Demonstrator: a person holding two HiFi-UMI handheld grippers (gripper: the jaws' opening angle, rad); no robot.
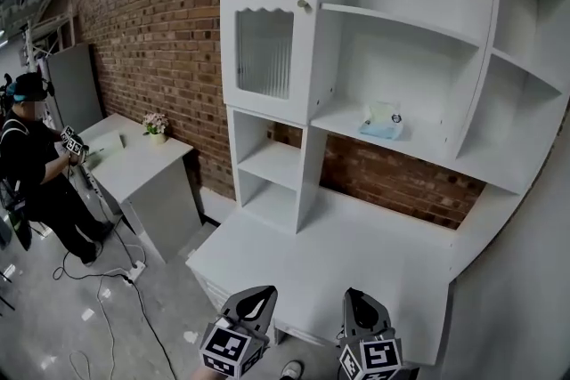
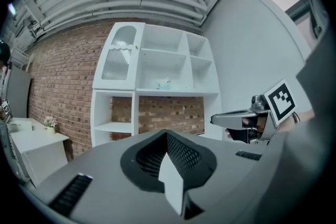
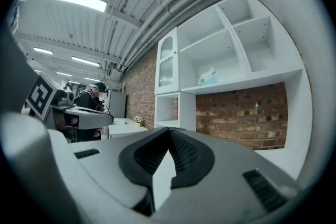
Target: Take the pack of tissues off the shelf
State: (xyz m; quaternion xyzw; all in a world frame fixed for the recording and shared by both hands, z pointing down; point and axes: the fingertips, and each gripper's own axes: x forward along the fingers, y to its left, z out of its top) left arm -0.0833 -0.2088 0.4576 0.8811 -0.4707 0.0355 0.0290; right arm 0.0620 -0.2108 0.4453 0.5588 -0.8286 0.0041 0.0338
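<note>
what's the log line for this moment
phase: pre-reach | tissue pack: on shelf | left claw: shut, empty | right claw: shut, empty

One pack of tissues (image 1: 382, 119). One white shelf unit (image 1: 419, 40) with one ribbed-glass door (image 1: 265, 13). Two tongs, the left tongs (image 1: 260, 302) and the right tongs (image 1: 361, 305). Two marker cubes, one cube on the left (image 1: 233, 350) and one cube on the right (image 1: 370, 359). Two worktops, a large worktop (image 1: 338, 254) and a small worktop (image 1: 142, 163). One flower pot (image 1: 156, 127). One person (image 1: 36, 165).

Smooth matt white shelf unit (image 1: 356, 125), rough red brick wall (image 1: 160, 31)
</note>
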